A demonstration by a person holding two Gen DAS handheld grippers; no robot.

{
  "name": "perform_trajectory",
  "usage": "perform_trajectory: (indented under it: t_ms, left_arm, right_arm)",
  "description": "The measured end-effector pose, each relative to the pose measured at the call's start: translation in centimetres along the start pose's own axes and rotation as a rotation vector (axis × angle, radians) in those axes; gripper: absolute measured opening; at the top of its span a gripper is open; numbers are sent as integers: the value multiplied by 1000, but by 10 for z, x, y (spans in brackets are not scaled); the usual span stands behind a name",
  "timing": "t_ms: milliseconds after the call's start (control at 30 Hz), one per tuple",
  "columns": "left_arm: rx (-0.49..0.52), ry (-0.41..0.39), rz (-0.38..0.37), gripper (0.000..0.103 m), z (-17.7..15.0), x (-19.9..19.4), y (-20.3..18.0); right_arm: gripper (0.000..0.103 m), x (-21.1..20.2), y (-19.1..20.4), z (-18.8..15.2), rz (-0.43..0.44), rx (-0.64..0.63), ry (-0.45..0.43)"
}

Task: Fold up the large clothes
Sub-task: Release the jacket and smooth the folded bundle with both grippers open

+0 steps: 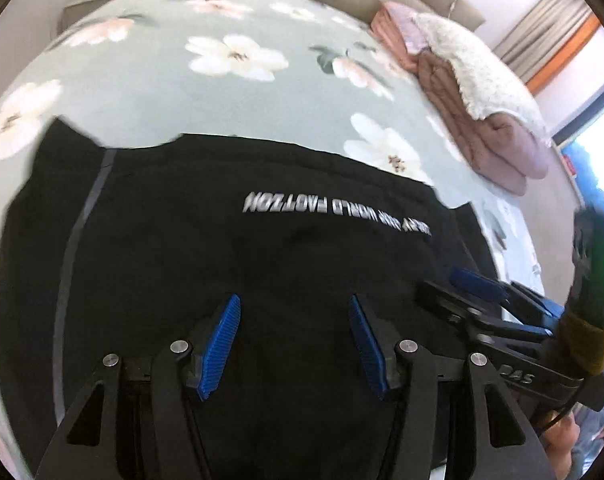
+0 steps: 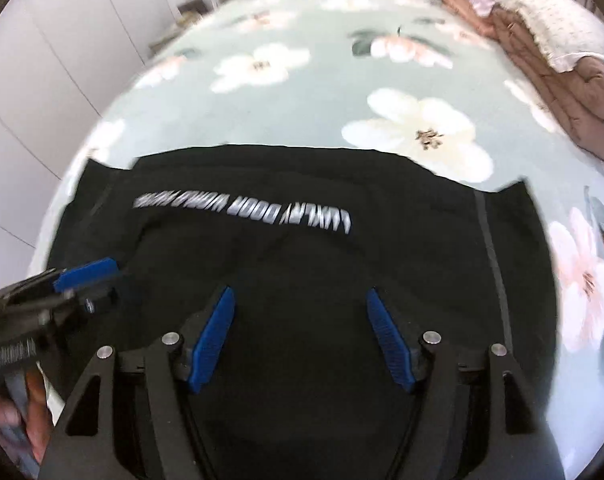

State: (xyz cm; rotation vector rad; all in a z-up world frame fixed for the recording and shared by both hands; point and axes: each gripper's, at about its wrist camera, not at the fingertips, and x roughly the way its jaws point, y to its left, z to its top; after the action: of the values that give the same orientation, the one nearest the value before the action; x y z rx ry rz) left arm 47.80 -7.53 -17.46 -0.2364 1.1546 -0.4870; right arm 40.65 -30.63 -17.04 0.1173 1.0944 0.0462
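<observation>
Two grippers are seen above a black garment (image 1: 229, 264) that is spread on a bed covered by a pale green bedspread (image 1: 149, 92) printed with large white and pink flowers. The garment lies at the near edge of the bed, with a line of white lettering (image 1: 338, 216) across it, read upside down from both wrist views, and a thin grey stripe (image 1: 73, 240) running down one side. The left gripper (image 1: 294, 344) is held with its blue pads (image 1: 219, 348) spread apart; nothing is pinched between them, and only the dark cloth is seen beyond the gap. The right gripper (image 2: 302, 346) is likewise held spread, its blue pads (image 2: 211, 340) well apart with nothing between them. Whether either set of fingertips touches the cloth cannot be told. Each gripper is caught in the other's view: the right one at the right edge of the left wrist view, the left one at the left edge of the right wrist view, both over the garment. A stack of folded pink quilts (image 1: 474, 116) topped by a white fleecy blanket (image 1: 470, 68) is placed along the far right side of the bed, well apart from the garment. White wardrobe doors (image 2: 61, 40) are seen beyond the bed's left side in the right wrist view.
</observation>
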Motion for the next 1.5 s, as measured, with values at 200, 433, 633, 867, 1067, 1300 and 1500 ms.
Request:
perform_trajectory:
  t_ms: [200,433,633,867,1067,1300,1500]
  left_arm:
    - [-148,-7,-9,58,-50,-40,22]
    - [-179,85,0,59,-52,0,41]
    - [-44,46,22,60,-70,-19,33]
    - [-43,-26,126,61,-86,-47,17]
    - [88,4,284,64,-114,-28,-1]
    - [144,-18,243,65,-108,-38,-4]
    - [142,-104,259,65,-81,-98,33]
  right_arm:
    - [73,-24,10,-53,-19,-15,64]
    - [80,21,5,-51,-53,28,113]
    - [80,15,0,-52,-31,49,93]
    - [80,-13,-5,-60,-52,60,29]
    - [81,7,-1,-76,-95,46,97]
    - [81,-2,-10,-65,-41,51,65]
    - [83,-47,-70,-42,-70,136,-50]
